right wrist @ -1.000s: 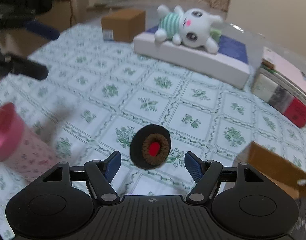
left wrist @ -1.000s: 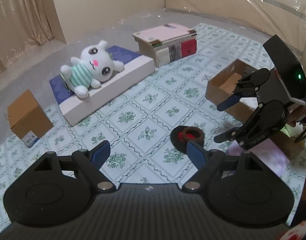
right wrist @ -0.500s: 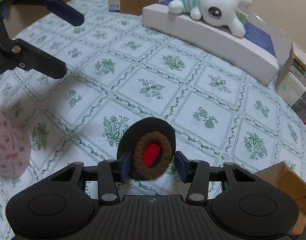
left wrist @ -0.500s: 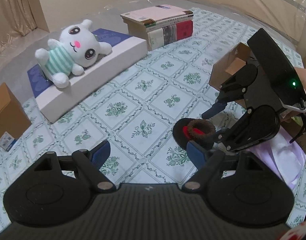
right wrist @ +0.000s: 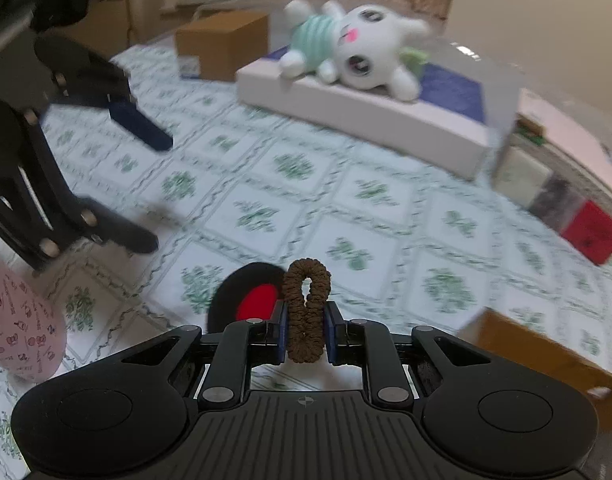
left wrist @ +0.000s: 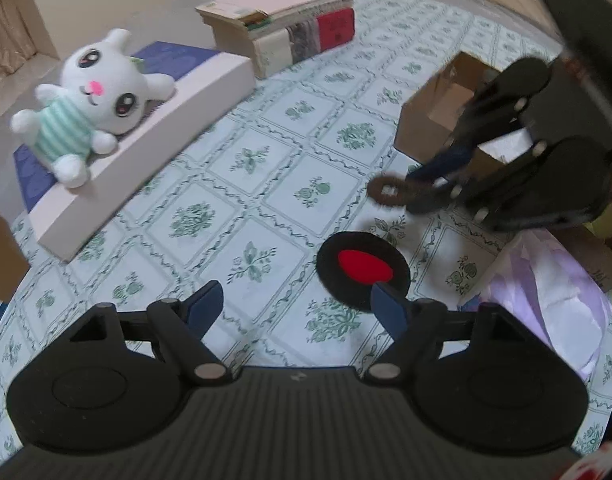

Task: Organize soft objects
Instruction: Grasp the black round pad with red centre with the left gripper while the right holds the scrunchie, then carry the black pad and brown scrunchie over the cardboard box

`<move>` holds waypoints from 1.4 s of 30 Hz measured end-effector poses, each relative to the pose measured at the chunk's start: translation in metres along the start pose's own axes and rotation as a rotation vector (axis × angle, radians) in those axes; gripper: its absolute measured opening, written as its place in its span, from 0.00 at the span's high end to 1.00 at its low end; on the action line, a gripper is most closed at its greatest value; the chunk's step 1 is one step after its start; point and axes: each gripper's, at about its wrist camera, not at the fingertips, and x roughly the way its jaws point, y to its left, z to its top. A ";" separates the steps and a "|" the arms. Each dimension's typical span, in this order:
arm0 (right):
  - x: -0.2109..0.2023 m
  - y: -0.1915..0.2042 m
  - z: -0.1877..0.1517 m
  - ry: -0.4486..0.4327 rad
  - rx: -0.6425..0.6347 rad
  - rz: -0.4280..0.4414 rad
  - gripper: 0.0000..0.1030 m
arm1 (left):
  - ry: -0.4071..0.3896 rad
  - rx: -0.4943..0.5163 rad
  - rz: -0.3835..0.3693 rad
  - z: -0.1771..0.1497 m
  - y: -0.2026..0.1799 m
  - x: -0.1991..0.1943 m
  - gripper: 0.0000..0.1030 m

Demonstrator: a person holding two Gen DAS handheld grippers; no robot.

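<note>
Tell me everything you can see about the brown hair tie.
The brown hair tie is a fuzzy, ribbed fabric loop, soft-looking. The right tool is pinching it, jaws having just closed on its lower part, squeezing it into a figure-eight that stands upright between the pads. Its upper loop sticks out past the fingertips. In the left wrist view it is lifted clear of the black disc with the red centre, which lies flat on the patterned cloth.

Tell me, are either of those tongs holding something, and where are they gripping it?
The right tongs have just closed on the brown hair tie, pinching its lower half flat, its upper loop sticking out. The left tongs hold nothing.
</note>
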 end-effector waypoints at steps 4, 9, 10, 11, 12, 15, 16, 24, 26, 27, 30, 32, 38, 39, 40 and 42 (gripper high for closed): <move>-0.016 -0.013 -0.007 -0.028 0.030 -0.025 0.82 | 0.043 0.017 -0.020 0.013 -0.009 0.023 0.35; -0.022 -0.022 -0.015 -0.038 0.052 -0.039 0.82 | 0.108 0.040 -0.066 0.023 -0.019 0.057 0.49; -0.022 -0.024 -0.016 -0.041 0.057 -0.038 0.82 | 0.121 0.042 -0.068 0.024 -0.020 0.063 0.52; -0.022 -0.026 -0.018 -0.043 0.062 -0.035 0.82 | 0.133 0.041 -0.072 0.025 -0.021 0.068 0.56; -0.022 -0.027 -0.019 -0.043 0.066 -0.034 0.82 | 0.147 0.039 -0.077 0.026 -0.021 0.073 0.56; -0.018 -0.030 -0.022 -0.041 0.073 -0.029 0.82 | 0.181 0.014 -0.096 0.028 -0.020 0.086 0.59; -0.016 -0.031 -0.023 -0.041 0.076 -0.027 0.82 | 0.191 0.003 -0.100 0.028 -0.018 0.089 0.59; -0.015 -0.032 -0.026 -0.046 0.070 -0.023 0.82 | 0.256 -0.064 -0.115 0.027 -0.012 0.106 0.69; -0.016 -0.033 -0.026 -0.051 0.077 -0.024 0.82 | 0.266 -0.073 -0.107 0.028 -0.012 0.106 0.76; -0.017 -0.034 -0.026 -0.053 0.081 -0.025 0.82 | 0.270 -0.076 -0.098 0.031 -0.012 0.107 0.80; -0.023 -0.034 -0.027 -0.065 0.094 -0.031 0.82 | 0.261 -0.104 -0.087 0.034 -0.010 0.105 0.87; -0.027 -0.034 -0.028 -0.070 0.098 -0.035 0.82 | 0.242 -0.119 -0.084 0.035 -0.010 0.098 0.89; -0.048 -0.030 -0.032 -0.094 0.121 -0.043 0.82 | 0.132 -0.199 -0.038 0.038 -0.013 0.056 0.93; -0.052 -0.029 -0.032 -0.101 0.128 -0.043 0.82 | 0.106 -0.220 -0.034 0.039 -0.014 0.045 0.93; -0.058 -0.028 -0.032 -0.110 0.136 -0.042 0.82 | 0.085 -0.239 -0.033 0.039 -0.015 0.035 0.93; -0.070 -0.022 -0.032 -0.127 0.146 -0.039 0.82 | 0.042 -0.269 -0.029 0.038 -0.020 0.016 0.93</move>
